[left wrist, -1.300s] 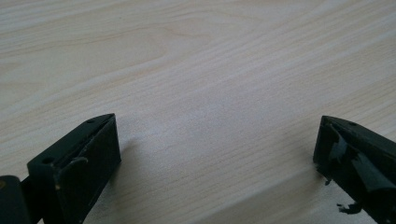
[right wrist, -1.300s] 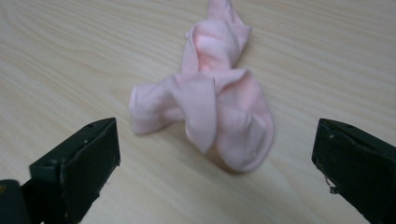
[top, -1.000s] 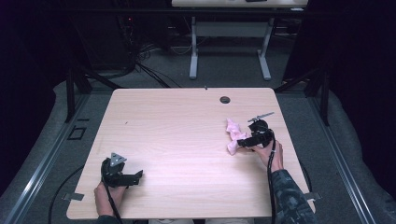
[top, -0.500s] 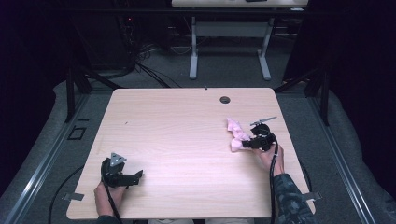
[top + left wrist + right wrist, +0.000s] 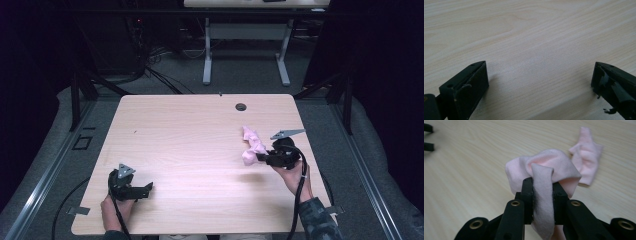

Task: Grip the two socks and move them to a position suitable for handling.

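My right gripper [image 5: 543,195]: clamped on a fold of pink cloth [image 5: 544,167], right side of the counter [image 5: 190,130].
My left gripper [image 5: 131,187]: jaws apart, empty, near-left corner.
Progress: cloth grasped; crumpled, goal unclear.

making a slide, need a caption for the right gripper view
Right claw shut on a fold of pink cloth, the rest trailing onto the wooden table.

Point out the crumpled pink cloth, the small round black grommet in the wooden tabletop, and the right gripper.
Crumpled pink cloth [image 5: 544,161]: right gripper view, on the bunched fold above the jaws.
Small round black grommet [image 5: 241,106]: high view, on its centre.
Right gripper [image 5: 260,157]: high view, at the jaw tips on the cloth.
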The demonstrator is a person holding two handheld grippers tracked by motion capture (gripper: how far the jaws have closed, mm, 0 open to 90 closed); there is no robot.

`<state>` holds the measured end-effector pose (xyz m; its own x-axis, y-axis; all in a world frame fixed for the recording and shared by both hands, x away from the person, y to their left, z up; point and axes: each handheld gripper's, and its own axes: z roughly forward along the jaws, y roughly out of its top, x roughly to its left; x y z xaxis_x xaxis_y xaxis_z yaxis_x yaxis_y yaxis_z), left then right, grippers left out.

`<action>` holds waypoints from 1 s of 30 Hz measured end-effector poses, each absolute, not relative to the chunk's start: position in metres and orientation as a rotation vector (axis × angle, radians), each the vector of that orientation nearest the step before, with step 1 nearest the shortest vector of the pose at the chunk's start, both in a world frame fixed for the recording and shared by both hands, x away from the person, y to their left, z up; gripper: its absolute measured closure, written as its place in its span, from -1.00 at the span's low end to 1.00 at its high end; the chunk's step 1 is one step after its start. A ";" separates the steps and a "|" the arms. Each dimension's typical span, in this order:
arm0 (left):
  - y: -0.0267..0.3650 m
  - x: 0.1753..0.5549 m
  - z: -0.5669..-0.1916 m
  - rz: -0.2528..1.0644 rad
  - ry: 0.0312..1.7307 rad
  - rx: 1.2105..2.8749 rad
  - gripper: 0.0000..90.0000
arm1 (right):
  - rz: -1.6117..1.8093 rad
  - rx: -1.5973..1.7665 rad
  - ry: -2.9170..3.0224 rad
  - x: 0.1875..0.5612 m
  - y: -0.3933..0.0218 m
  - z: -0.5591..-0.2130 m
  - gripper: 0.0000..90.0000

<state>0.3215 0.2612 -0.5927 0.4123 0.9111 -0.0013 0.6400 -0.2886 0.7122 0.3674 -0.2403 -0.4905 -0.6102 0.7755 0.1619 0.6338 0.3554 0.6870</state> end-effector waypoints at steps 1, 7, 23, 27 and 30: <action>0.261 0.321 -0.593 0.547 1.312 2.032 -0.98 | 1.095 1.277 2.423 0.367 -0.240 -0.491 0.70; 0.261 0.322 -0.593 0.548 1.312 2.032 -0.98 | 1.165 1.176 2.526 0.340 -0.216 -0.492 0.70; 0.261 0.321 -0.593 0.548 1.311 2.034 -0.98 | 1.083 0.926 2.887 0.287 -0.132 -0.541 0.68; 0.261 0.322 -0.593 0.546 1.311 2.034 -0.98 | 1.033 0.900 2.893 0.284 -0.130 -0.547 0.56; 0.261 0.322 -0.593 0.549 1.308 2.035 -0.98 | 1.026 0.904 2.884 0.282 -0.131 -0.547 0.17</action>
<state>0.3216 0.2610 -0.5928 0.4147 0.9100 0.0015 0.6384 -0.2921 0.7121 0.2819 -0.1310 -0.5474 -0.8385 0.4954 0.2268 0.5274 0.6332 0.5665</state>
